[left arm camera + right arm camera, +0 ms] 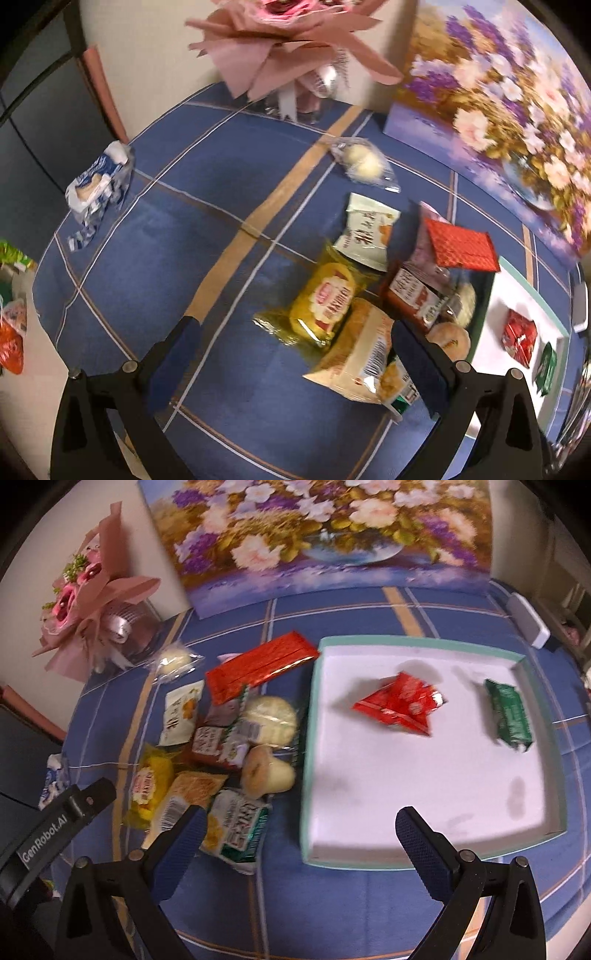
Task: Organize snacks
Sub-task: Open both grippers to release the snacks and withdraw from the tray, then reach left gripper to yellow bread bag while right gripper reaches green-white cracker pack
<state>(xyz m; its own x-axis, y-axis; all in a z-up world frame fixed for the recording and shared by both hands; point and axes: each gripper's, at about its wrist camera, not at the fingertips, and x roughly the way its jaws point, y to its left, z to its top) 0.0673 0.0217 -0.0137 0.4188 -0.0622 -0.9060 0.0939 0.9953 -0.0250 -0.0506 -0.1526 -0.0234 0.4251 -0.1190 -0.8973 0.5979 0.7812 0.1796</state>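
Two packets already lie in the shallow white cardboard tray with a mint-green rim (314, 716): a crumpled red foil packet (397, 705) near the middle and a green foil packet (509, 716) by the far right wall. The rest of the snacks sit heaped on the blue checked tablecloth (332, 904), just beside the tray's left wall. Largest of these is the flat red foil-wrapped box (255, 666), likely stiff, so its long edges would take a firm pinch. The beige crinkly bag with a barcode (364, 356) and the yellow plastic-wrapped cake (325, 302) look light, puffy and slippery; a crimped end seam seems the safer hold, since squeezing the middle could crush what is inside. The pale bun in clear wrap (264, 771) is soft and probably dents easily. Well apart, a blue-and-white wrapper (98, 184) lies alone.

The left gripper (295, 354) and right gripper (301, 834) both hover spread wide, holding nothing.
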